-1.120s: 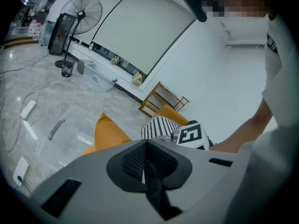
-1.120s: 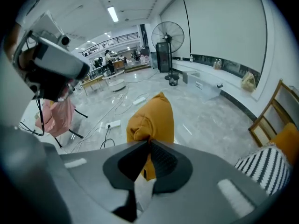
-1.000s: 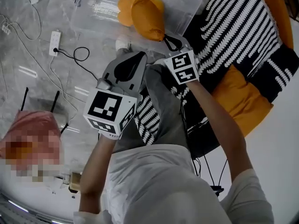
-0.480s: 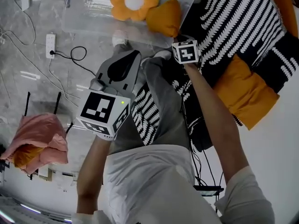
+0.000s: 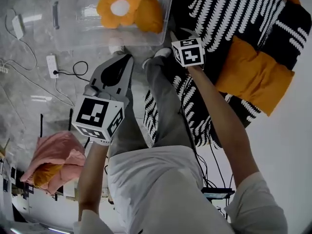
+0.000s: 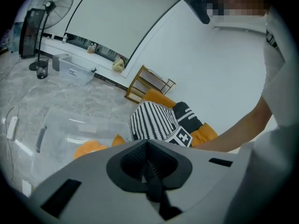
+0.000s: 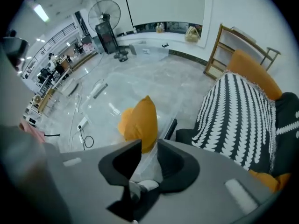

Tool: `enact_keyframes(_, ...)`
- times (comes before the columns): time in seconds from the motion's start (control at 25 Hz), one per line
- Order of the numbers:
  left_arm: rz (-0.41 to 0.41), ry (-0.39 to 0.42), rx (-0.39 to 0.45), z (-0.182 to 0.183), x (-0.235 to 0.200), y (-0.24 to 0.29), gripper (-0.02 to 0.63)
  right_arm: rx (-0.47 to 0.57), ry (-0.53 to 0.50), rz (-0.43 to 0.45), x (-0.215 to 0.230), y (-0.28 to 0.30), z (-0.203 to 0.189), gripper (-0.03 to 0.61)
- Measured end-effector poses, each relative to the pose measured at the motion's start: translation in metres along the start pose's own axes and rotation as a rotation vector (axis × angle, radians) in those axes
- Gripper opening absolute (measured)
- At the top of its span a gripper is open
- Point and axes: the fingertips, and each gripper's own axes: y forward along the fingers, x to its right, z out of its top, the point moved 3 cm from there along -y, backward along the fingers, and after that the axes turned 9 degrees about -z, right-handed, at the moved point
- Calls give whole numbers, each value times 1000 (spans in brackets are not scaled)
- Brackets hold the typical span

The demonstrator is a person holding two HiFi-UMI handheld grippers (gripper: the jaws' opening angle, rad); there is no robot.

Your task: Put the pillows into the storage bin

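Observation:
The clear storage bin point(image 5: 68, 33) stands on the floor ahead of me. In it lie a flower-shaped orange pillow point(image 5: 118, 6) and a plain orange pillow point(image 5: 149, 14). My right gripper point(image 5: 174, 34) is at the bin's near right corner. In the right gripper view the plain orange pillow point(image 7: 139, 120) rests just past the right gripper point(image 7: 149, 146), whose jaws are opening and do not press on it. My left gripper point(image 5: 118, 66) hovers over the floor in front of the bin, shut and empty; its tips point(image 6: 148, 144) meet. Another orange pillow point(image 5: 255, 76) lies on the sofa.
A black-and-white striped cushion point(image 5: 229, 13) covers the sofa at the right. A power strip point(image 5: 51, 64) and cable lie on the marble floor at the left. A pink cloth heap point(image 5: 51, 160) sits at the lower left. My legs stand between the grippers.
The right gripper carried the plain orange pillow over the bin's edge and down beside the flower pillow, then its jaws parted and let go. The left gripper stayed shut.

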Motion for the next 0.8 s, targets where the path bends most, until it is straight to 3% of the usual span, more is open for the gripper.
enact_keyframes(0.16,-17,74,-9,17,36,13,8,85,40,26,26,-45,1,161)
enact_keyframes(0.36,-90,187,-28,39,85,22,8,187,157,-14,63,-113,-10,176)
enact_keyframes(0.56,-133,237,-9,101,142,38,8,247,199,-67,135,-192,3,202)
enact_keyframes(0.8,-192,297,-23,116,213,60,8,254,275,-182,210,-253,-53,213)
